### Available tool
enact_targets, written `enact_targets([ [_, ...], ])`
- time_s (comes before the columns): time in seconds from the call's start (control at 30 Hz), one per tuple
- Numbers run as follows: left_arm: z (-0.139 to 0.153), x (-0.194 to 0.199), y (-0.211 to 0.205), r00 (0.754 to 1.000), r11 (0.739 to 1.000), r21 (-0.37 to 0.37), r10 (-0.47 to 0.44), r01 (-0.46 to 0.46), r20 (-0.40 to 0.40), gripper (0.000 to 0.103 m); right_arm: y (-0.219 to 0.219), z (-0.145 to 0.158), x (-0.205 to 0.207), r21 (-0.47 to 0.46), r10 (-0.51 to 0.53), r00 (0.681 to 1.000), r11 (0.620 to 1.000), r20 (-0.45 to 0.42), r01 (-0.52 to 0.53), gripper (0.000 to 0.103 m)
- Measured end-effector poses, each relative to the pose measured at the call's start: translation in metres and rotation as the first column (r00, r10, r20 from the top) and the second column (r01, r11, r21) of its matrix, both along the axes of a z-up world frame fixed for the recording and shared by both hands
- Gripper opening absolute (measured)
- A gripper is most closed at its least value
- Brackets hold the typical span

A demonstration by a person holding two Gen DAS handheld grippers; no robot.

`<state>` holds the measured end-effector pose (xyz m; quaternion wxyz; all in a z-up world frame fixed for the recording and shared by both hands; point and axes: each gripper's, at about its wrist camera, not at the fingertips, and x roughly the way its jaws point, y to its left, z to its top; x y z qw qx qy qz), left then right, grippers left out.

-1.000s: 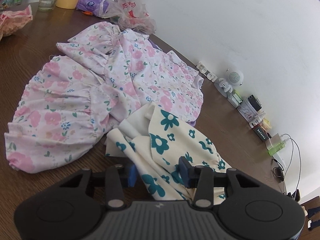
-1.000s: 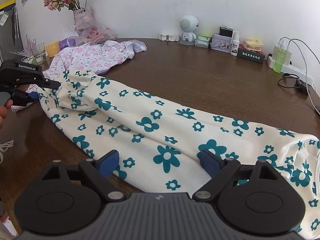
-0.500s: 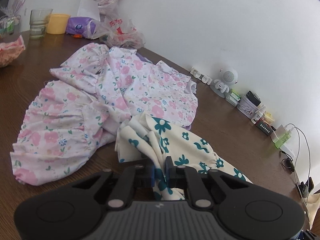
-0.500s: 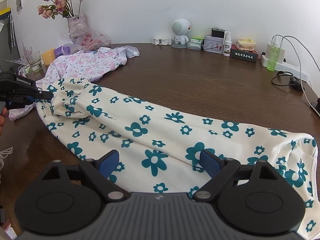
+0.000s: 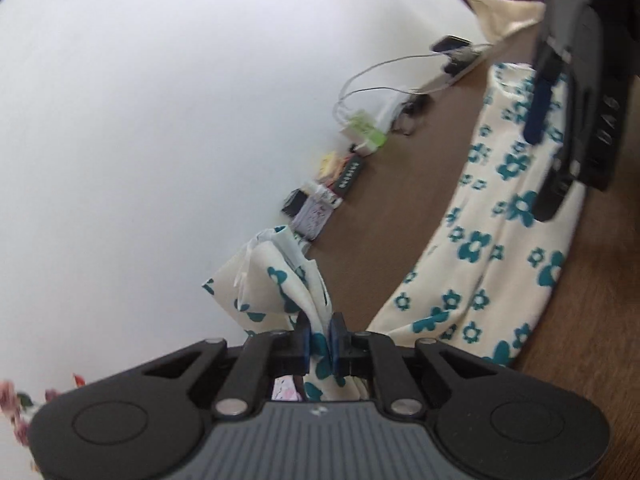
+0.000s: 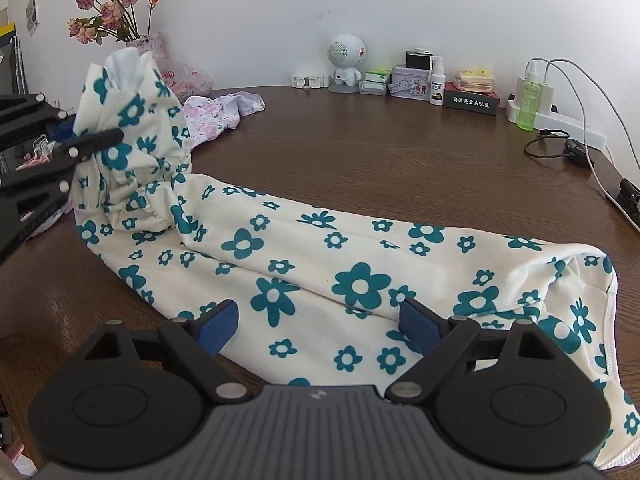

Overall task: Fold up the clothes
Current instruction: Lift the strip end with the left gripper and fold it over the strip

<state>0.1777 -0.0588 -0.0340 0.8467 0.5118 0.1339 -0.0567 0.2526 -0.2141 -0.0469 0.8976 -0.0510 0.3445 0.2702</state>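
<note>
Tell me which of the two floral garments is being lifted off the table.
The cream garment with teal flowers, its end pinched by the left gripper; the pink-flowered garment lies untouched behind it.

left wrist view rolled (blurred), right level, both near garment (image 6: 360,264)

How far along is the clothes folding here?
Barely started. Done: the cream garment with teal flowers lies stretched along the brown wooden table. In hand: the left gripper pinches its gathered end, lifted off the table; the right gripper hovers open over the middle. Left: finishing this fold, then the crumpled pink floral garment.
</note>
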Motion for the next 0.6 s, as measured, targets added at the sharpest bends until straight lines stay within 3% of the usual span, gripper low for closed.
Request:
enact_targets([
  [0.1, -0.023, -0.006, -0.013, 0.994, 0.986, 0.130, -0.098, 0.105, -0.058, 0.008, -0.009, 0.004, -0.001, 0.010, -0.016, 1.000, 1.000, 0.006, 0.016, 0.088],
  [0.2, -0.035, -0.004, -0.018, 0.985, 0.971, 0.184, -0.131, 0.151, -0.113, 0.008, -0.016, 0.014, -0.002, 0.027, -0.002, 1.000, 1.000, 0.024, 0.001, 0.084],
  [0.27, -0.039, -0.001, -0.020, 0.981, 0.964, 0.207, -0.142, 0.168, -0.135, 0.009, -0.015, 0.027, -0.004, 0.033, 0.036, 0.997, 0.999, 0.065, -0.039, 0.078],
  [0.33, -0.042, 0.002, -0.021, 0.975, 0.959, 0.215, -0.152, 0.185, -0.160, 0.009, -0.006, 0.046, -0.006, 0.026, 0.101, 0.986, 0.994, 0.130, -0.105, 0.063],
  [0.4, -0.044, 0.003, -0.022, 0.969, 0.953, 0.223, -0.166, 0.206, -0.183, 0.009, 0.008, 0.066, -0.007, 0.004, 0.194, 0.960, 0.980, 0.200, -0.199, 0.047],
  [0.47, -0.047, 0.003, -0.023, 0.963, 0.945, 0.237, -0.179, 0.225, -0.199, 0.009, 0.029, 0.085, -0.007, -0.036, 0.308, 0.917, 0.950, 0.254, -0.310, 0.043],
  [0.53, -0.050, 0.004, -0.024, 0.958, 0.938, 0.248, -0.189, 0.241, -0.214, 0.009, 0.052, 0.096, -0.002, -0.086, 0.418, 0.868, 0.908, 0.267, -0.411, 0.039],
  [0.6, -0.051, 0.006, -0.022, 0.956, 0.940, 0.237, -0.193, 0.245, -0.222, 0.009, 0.077, 0.094, 0.007, -0.145, 0.508, 0.831, 0.861, 0.226, -0.487, 0.032],
])
